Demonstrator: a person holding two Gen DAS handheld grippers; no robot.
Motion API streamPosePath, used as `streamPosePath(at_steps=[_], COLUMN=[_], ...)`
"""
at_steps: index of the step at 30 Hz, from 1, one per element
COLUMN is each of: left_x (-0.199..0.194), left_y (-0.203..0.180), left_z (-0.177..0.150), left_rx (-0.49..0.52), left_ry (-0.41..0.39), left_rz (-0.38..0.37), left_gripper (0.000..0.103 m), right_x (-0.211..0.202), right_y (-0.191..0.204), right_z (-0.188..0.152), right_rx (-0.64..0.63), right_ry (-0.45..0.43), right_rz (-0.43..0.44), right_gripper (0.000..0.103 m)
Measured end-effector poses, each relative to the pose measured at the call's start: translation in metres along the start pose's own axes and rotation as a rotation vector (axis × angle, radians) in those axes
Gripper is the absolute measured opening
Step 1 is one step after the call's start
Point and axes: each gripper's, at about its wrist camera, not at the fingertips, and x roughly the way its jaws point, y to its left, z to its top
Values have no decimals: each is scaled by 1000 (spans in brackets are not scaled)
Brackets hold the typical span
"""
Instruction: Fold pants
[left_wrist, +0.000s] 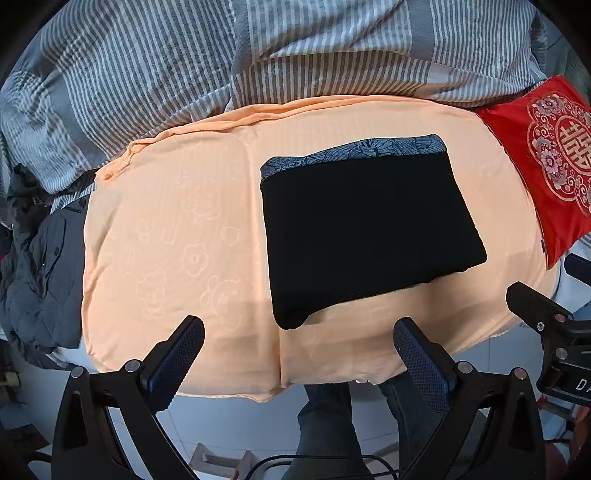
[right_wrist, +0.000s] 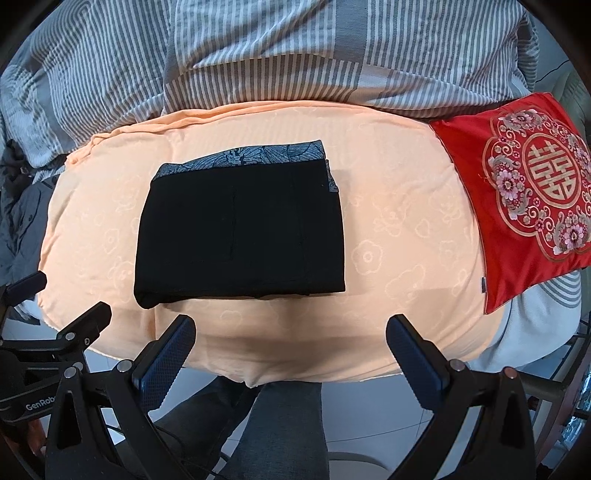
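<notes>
pants (left_wrist: 369, 229) folded flat ahead of your left gripper (left_wrist: 299, 332), long axis crosswise, patterned band far side; both grippers wide, right gripper (right_wrist: 291, 330) empty.

Striped duvet (right_wrist: 258, 55), red cushion (right_wrist: 524, 221)

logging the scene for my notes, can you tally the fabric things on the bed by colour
black: 1, the folded pants with a blue-grey patterned band
peach: 1, the sheet under the pants
red: 1, the cushion at the right
grey and white striped: 1, the duvet behind
dark grey: 1, the jacket at the left edge
total: 5
</notes>
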Motion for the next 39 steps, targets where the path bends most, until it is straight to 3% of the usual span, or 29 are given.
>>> streamPosePath(at_steps=[39], left_x=[-4], left_y=[5], left_z=[0], left_rx=[-20], left_ry=[-10], left_rz=[-27], left_gripper=[103], right_x=[0], right_y=[4], right_z=[-3], right_rx=[-1], right_ry=[2], right_rz=[-4], right_gripper=[103])
